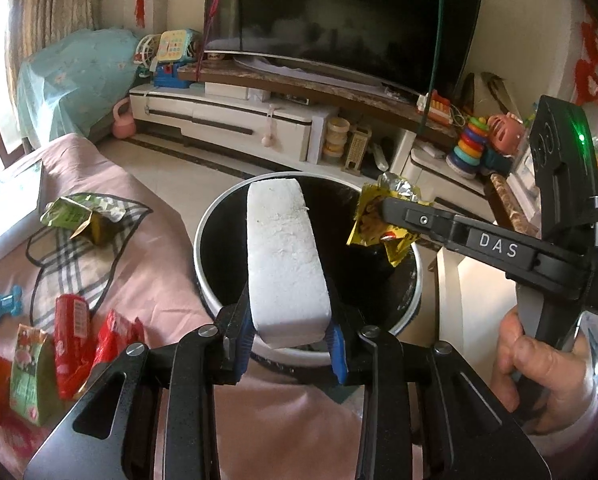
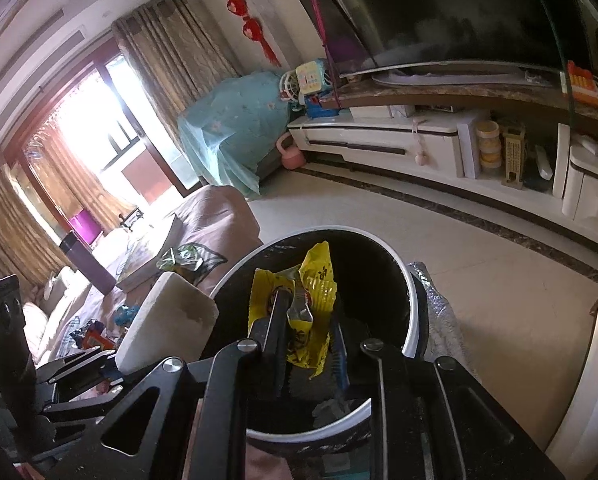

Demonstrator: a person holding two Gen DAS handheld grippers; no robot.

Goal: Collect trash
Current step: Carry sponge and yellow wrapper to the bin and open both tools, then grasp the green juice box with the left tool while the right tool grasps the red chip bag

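The left gripper (image 1: pixel 289 344) has its jaws clenched on a white foam block (image 1: pixel 283 256), which juts forward over the trash bin (image 1: pixel 209 216). The right gripper (image 2: pixel 307 340) has its jaws clamped on a yellow wrapper (image 2: pixel 319 280), hanging above the bin's black mouth. Left of the left jaws, a green wrapper (image 1: pixel 79 216) and red packets (image 1: pixel 73 320) lie on the pink sofa (image 1: pixel 151 264).

Sunlit window (image 2: pixel 99 128) (curtained), pale tiled floor (image 2: pixel 379 216), dark TV (image 1: pixel 351 12).
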